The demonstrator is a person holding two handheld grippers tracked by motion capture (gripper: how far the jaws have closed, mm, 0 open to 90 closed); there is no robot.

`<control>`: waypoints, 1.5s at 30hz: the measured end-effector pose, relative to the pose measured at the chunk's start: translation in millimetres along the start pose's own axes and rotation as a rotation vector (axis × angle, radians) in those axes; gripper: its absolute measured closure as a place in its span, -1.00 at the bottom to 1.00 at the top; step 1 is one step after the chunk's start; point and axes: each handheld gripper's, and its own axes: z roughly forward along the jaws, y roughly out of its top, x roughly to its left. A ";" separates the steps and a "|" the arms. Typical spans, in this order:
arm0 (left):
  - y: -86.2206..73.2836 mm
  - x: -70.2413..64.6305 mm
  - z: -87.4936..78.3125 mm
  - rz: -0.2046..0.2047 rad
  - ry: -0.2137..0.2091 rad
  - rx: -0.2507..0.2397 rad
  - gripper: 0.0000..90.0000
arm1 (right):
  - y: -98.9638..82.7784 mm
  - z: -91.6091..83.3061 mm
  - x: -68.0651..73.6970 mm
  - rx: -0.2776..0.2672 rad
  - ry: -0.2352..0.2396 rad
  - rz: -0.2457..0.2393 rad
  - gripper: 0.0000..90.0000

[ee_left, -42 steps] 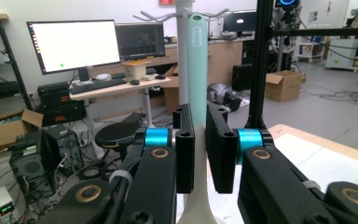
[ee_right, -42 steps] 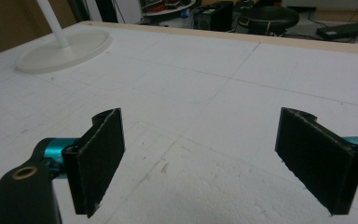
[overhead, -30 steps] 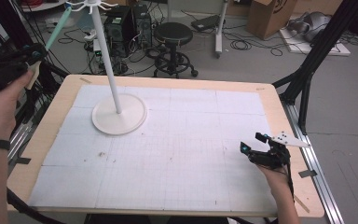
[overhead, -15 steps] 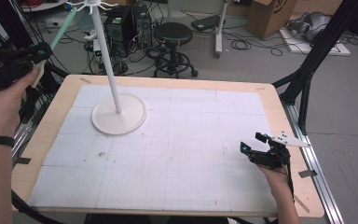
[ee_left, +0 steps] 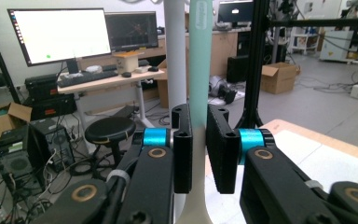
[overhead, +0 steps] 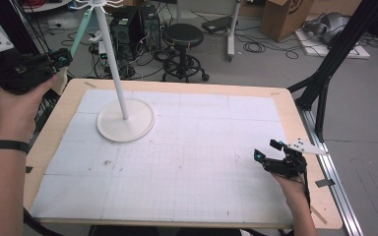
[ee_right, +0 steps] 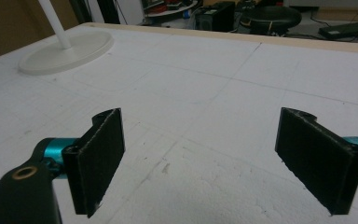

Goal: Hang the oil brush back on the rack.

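Left gripper (overhead: 61, 58) sat at upper left of the high view, off the surface's (overhead: 69, 105) edge, held in a hand (overhead: 17, 105). In the left gripper view its fingers (ee_left: 182, 149) were nearly together around a mint-green rod (ee_left: 200, 60); actual contact could not be told. A white stand (overhead: 125, 120) stood on the surface's upper left area, its pole rising to the top of the frame; the rod hung slanted beside it (overhead: 82, 30). Right gripper (overhead: 266, 151) rested low at lower right of the surface, fingers (ee_right: 100, 161) wide apart, holding nothing. A black stool (overhead: 183, 37) stood beyond the surface.
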 end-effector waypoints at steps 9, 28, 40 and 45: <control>-15.4 -4.9 -9.5 -0.028 -0.024 0.055 -0.19 | -0.1 0.7 0.5 0.002 0.002 -0.007 -0.67; -120.8 -59.8 -25.3 0.013 -0.168 0.144 -0.56 | -1.2 4.3 3.4 0.030 0.013 -0.022 -0.67; -185.0 -75.1 -15.9 -0.033 -0.191 0.165 -0.62 | -2.2 10.0 6.0 0.052 0.019 -0.042 -0.67; -198.1 -80.4 -10.1 -0.025 -0.225 0.196 -0.62 | -3.7 11.4 6.6 0.059 0.019 -0.052 -0.67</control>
